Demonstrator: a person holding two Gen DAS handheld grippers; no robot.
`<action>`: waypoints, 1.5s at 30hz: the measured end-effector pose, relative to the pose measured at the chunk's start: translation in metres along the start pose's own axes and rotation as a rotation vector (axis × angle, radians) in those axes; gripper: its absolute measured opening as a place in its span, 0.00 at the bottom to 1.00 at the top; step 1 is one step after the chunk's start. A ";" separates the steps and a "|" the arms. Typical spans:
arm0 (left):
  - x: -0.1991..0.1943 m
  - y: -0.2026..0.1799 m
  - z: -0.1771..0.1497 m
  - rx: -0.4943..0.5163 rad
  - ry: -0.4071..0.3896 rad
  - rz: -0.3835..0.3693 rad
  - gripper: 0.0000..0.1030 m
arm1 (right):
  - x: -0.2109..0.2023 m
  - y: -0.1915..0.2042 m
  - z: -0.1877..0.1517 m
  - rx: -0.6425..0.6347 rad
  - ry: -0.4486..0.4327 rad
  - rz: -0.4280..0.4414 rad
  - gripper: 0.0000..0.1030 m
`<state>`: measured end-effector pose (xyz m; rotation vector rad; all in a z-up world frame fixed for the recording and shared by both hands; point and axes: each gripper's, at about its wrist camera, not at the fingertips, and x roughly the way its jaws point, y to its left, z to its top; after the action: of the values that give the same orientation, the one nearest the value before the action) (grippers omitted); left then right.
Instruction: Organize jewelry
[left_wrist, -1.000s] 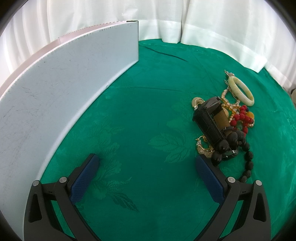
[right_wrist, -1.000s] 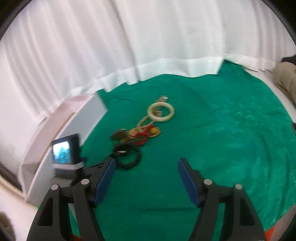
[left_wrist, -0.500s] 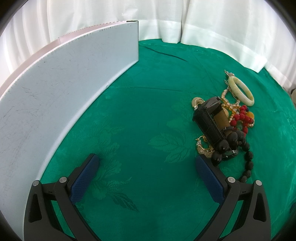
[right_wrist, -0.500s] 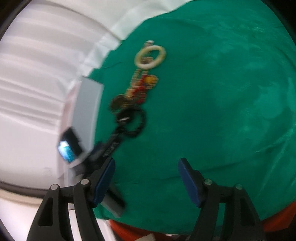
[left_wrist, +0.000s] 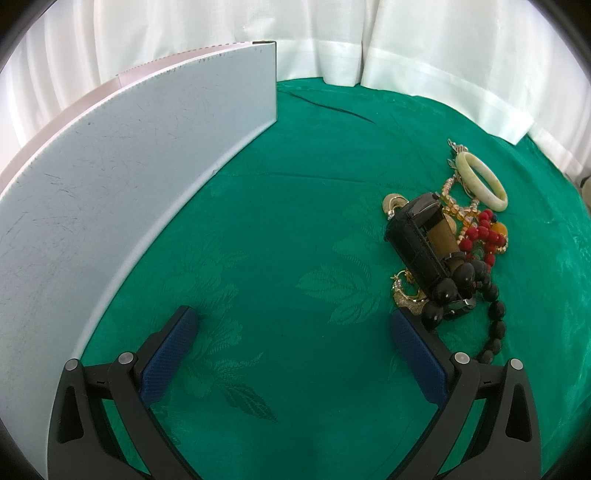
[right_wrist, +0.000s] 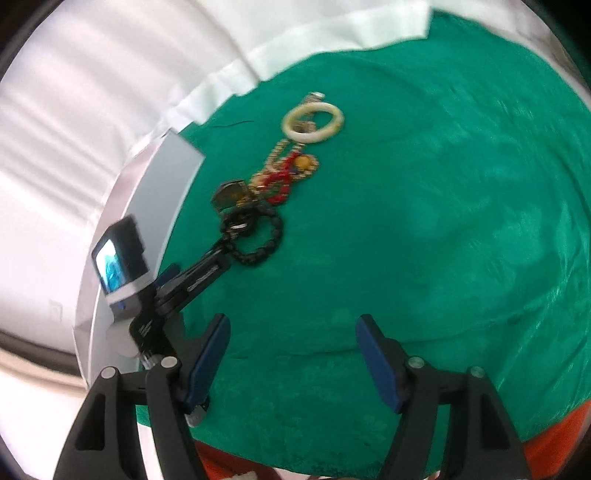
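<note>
Right-wrist view only: my left gripper (right_wrist: 236, 254), carrying a small lit screen (right_wrist: 110, 266), low beside the black bead bracelet (right_wrist: 264, 240). Left-wrist view: left gripper (left_wrist: 293, 334) wide open, empty; tangled jewelry pile (left_wrist: 454, 240) just right of its right finger, on the green patterned cloth (left_wrist: 295, 221). My right gripper (right_wrist: 291, 341): wide open, empty, well short of the pile.

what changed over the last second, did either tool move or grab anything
Only the right tool moved: its view swung and tilted, then partly levelled, and it now looks down on the jewelry pile from nearer the green cloth's front edge. Nothing was grabbed or released. The left tool stayed put and open; the pale bangle, black bead bracelet and box are unchanged.
</note>
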<state>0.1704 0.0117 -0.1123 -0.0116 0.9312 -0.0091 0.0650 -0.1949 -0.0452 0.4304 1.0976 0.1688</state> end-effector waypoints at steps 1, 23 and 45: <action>0.000 0.000 0.000 0.000 0.000 0.000 1.00 | -0.001 0.007 -0.001 -0.030 -0.008 -0.004 0.70; -0.001 0.001 0.000 0.000 -0.003 -0.001 1.00 | -0.074 0.076 -0.009 -0.411 -0.412 -0.328 0.71; -0.002 0.001 -0.001 0.001 -0.004 -0.001 1.00 | -0.077 0.054 0.008 -0.360 -0.354 -0.504 0.71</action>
<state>0.1689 0.0126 -0.1112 -0.0114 0.9268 -0.0101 0.0418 -0.1743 0.0440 -0.1435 0.7742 -0.1516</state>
